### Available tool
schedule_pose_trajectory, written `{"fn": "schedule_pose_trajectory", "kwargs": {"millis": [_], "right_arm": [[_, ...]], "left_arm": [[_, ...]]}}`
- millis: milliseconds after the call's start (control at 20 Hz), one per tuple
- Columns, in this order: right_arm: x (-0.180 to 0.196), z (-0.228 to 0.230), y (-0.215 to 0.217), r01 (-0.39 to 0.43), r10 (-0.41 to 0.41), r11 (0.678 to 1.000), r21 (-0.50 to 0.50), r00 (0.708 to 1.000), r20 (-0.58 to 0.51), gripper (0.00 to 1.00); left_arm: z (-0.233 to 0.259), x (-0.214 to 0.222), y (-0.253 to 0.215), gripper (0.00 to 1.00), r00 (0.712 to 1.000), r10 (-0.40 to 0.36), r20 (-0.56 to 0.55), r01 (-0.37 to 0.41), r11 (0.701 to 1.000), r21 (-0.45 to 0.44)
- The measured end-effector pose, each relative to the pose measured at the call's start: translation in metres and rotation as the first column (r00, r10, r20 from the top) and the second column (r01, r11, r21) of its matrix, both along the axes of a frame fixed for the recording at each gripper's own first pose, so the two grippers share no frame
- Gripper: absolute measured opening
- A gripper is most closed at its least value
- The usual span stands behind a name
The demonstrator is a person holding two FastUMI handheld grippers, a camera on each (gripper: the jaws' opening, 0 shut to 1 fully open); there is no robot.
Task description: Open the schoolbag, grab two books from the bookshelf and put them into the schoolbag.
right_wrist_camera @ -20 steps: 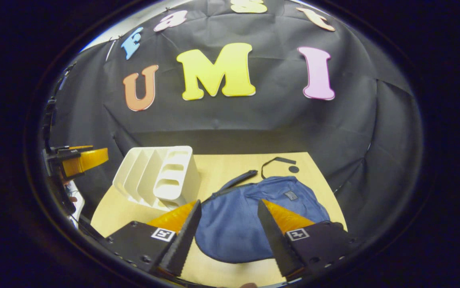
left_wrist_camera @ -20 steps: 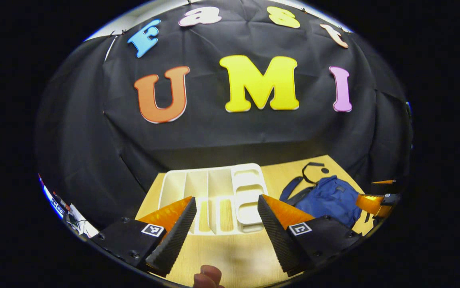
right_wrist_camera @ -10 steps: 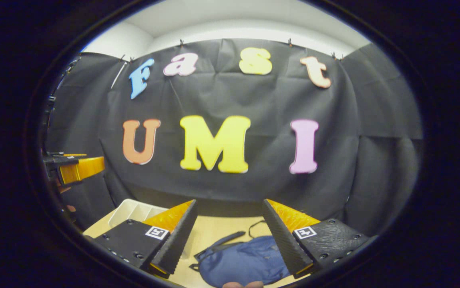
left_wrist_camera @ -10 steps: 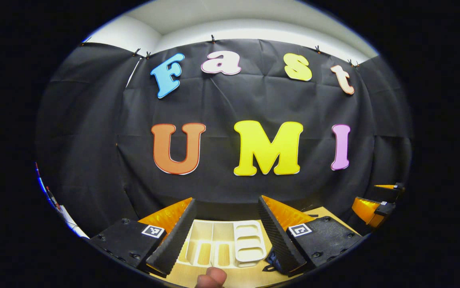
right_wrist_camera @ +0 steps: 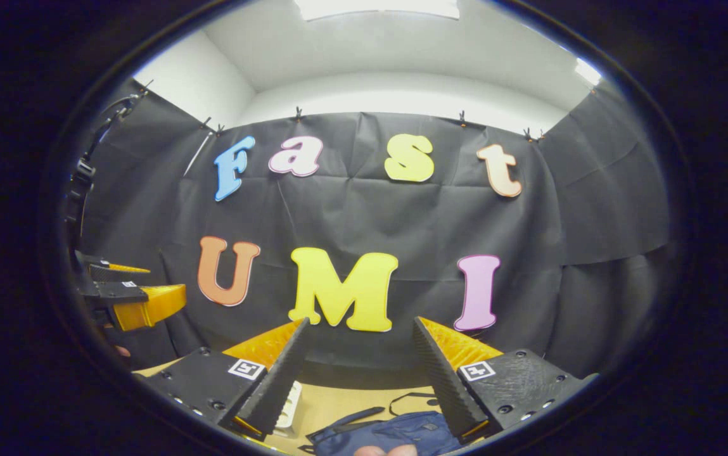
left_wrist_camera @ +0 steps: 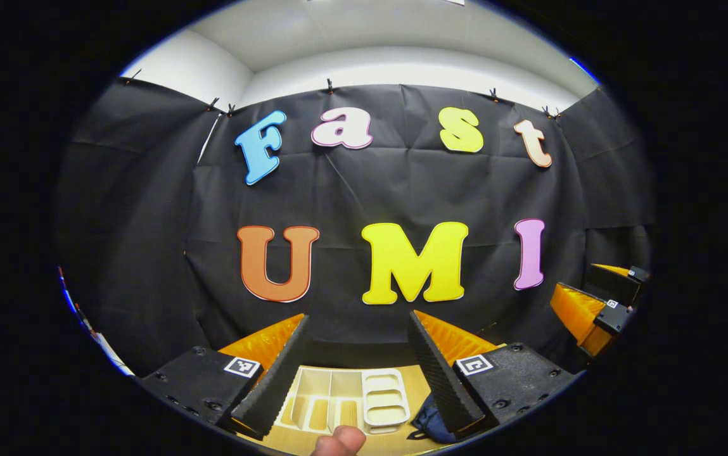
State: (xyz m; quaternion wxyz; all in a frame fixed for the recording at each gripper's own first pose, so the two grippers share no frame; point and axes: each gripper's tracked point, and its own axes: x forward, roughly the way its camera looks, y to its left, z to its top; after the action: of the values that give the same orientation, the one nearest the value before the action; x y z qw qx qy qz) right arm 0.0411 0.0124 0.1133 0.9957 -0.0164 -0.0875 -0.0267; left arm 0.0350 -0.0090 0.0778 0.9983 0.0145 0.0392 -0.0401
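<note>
I see the black cloth wall [left_wrist_camera: 402, 190] across the far side in both views, with white room wall and ceiling [right_wrist_camera: 389, 69] above it; both grippers are pitched up, aimed mostly at the cloth.

Wooden table [right_wrist_camera: 351, 399] sits low and far, a thin strip between the fingers; in the left gripper view it is partly covered by the bookshelf.

White bookshelf [left_wrist_camera: 344, 402]: in the left gripper view it lies on the table straight ahead between my left gripper's fingers, dividers pointing away, slotted side panel on its right; I can't make out any books in its slots from here. In the right gripper view just a white corner of it peeks out beside the right gripper's left finger.

Blue schoolbag [right_wrist_camera: 395, 430]: in the right gripper view it lies flat on the table, near, directly between the fingers, dark straps trailing to its left and far side; can't tell whether the zip is undone. In the left gripper view a blue edge of it sits just right of the bookshelf.

Left gripper [left_wrist_camera: 356, 324]: jaws spread wide, nothing between them; it also appears at the left edge of the right gripper view.

Right gripper [right_wrist_camera: 359, 328]: jaws spread wide, nothing held; well above the bag, not touching.

A fingertip [left_wrist_camera: 339, 441] shows at the bottom edge of the left gripper view.
</note>
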Motion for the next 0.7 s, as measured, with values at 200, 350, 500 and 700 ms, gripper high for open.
{"fn": "schedule_pose_trajectory", "kwargs": {"millis": [200,350,500,700], "right_arm": [[0.007,-0.006,-0.017,0.002,-0.001,1.000,0.028,1.000,-0.011,0.98],[0.007,-0.012,-0.033,0.004,-0.002,0.998,0.068,1.000,-0.029,0.98],[0.001,-0.014,-0.047,0.009,-0.006,0.996,0.083,0.999,-0.035,0.96],[0.011,-0.012,-0.060,0.010,-0.006,0.994,0.110,0.999,-0.033,0.98]], "left_arm": [[-0.001,-0.008,-0.022,0.96,1.000,0.006,-0.022,-0.006,1.000,-0.009],[-0.005,-0.012,-0.046,1.00,0.999,-0.018,-0.029,0.017,0.999,-0.029],[-0.008,-0.011,-0.060,0.96,0.999,-0.021,-0.041,0.020,1.000,-0.021],[-0.010,-0.005,-0.072,0.96,0.999,-0.006,-0.046,0.006,1.000,-0.019]]}}
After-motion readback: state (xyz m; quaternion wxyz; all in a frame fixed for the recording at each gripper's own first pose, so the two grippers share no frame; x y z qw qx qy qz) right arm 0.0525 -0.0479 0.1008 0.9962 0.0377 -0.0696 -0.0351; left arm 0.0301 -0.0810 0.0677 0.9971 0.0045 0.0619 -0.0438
